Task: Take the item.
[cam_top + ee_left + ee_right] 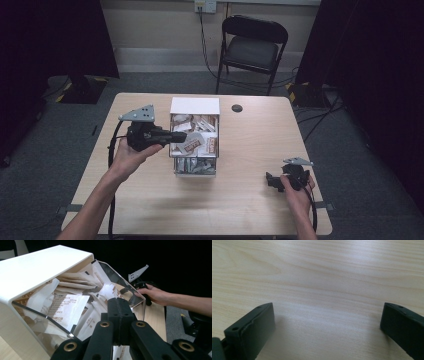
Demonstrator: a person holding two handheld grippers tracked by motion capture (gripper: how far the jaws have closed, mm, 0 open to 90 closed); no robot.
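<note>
A small white drawer cabinet [195, 106] stands at the middle of the wooden table [250, 145]. Its two clear drawers are pulled out toward me, and the upper drawer [196, 136] is heaped with white paper packets [67, 308]. My left gripper [182, 136] reaches in from the left over that drawer. Its jaws are shut [120, 303], just above the packets, with nothing visible between them. My right gripper [270, 180] rests low on the table at the front right, open [327, 312], with bare wood between its jaws.
The lower drawer [195, 166] also holds packets. A black round grommet [237, 108] sits in the tabletop right of the cabinet. A black folding chair [252, 47] stands beyond the far edge, with cables on the floor.
</note>
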